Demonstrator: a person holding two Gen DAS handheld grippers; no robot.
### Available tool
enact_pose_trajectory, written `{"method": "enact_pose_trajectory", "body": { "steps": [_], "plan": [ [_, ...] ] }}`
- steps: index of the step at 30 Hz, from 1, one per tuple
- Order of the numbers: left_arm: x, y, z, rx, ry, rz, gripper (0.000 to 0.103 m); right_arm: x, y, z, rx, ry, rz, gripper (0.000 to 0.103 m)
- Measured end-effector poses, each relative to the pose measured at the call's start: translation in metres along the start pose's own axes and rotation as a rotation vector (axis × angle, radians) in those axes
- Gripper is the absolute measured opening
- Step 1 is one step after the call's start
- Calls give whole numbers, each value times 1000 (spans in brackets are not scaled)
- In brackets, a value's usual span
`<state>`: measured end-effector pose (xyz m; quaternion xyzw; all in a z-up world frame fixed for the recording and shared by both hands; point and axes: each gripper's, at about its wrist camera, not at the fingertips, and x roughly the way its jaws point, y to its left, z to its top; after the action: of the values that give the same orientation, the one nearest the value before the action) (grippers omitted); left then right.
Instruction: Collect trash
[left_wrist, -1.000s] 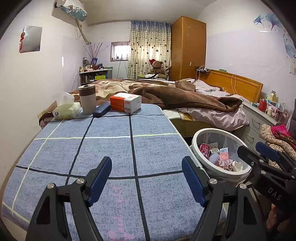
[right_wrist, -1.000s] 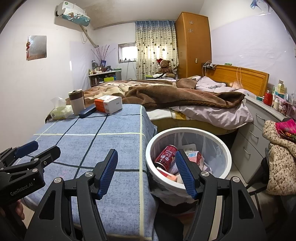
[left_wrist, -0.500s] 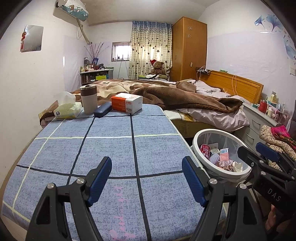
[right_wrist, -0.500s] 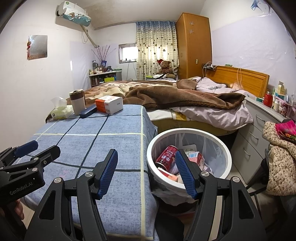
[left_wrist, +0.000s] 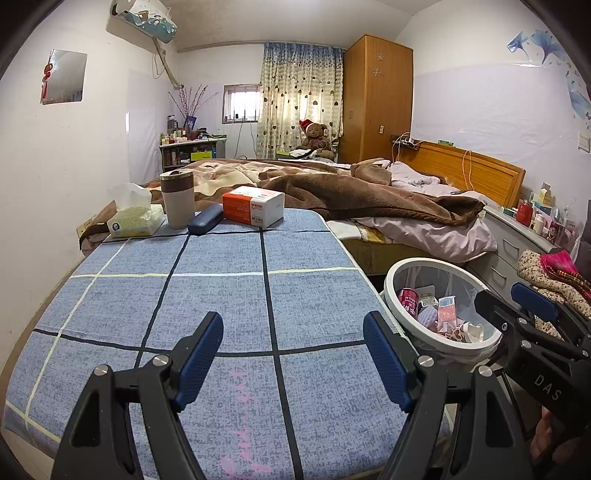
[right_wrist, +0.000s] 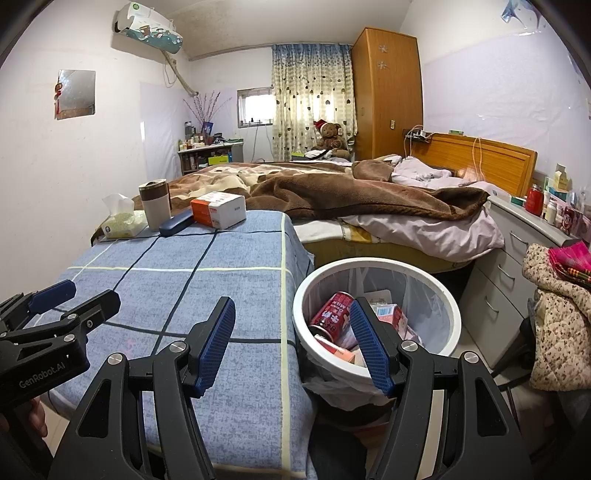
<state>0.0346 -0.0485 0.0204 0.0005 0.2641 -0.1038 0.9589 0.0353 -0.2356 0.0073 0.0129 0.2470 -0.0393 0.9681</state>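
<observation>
Black-framed left gripper (left_wrist: 293, 354) and right gripper (right_wrist: 291, 345) hovered spread wide, holding nothing. Just beside the blue checked tablecloth (left_wrist: 221, 295), the white round bin (right_wrist: 376, 325) held the trash; a careless swing could tip it.

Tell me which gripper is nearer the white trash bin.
Right. The right gripper hangs open at the white trash bin, one finger over its rim; the left gripper is open over the blue tablecloth, beside the bin.

white round bin (right_wrist: 452, 314) beside the table, clear-lined, holding a tilted red can (right_wrist: 330, 317) and cartons
</observation>
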Motion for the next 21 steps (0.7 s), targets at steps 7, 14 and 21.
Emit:
{"method": "enact_pose_trajectory", "body": {
  "steps": [7, 14, 21],
  "plan": [
    [-1, 1, 0, 0, 1, 1, 80, 0, 0, 1, 0, -1, 1, 66],
    [0, 1, 0, 0, 1, 0, 80, 0, 0, 1, -1, -2, 0, 66],
    [-1, 1, 1, 0, 2, 3, 80, -1, 1, 2, -2, -1, 0, 66]
  ]
}}
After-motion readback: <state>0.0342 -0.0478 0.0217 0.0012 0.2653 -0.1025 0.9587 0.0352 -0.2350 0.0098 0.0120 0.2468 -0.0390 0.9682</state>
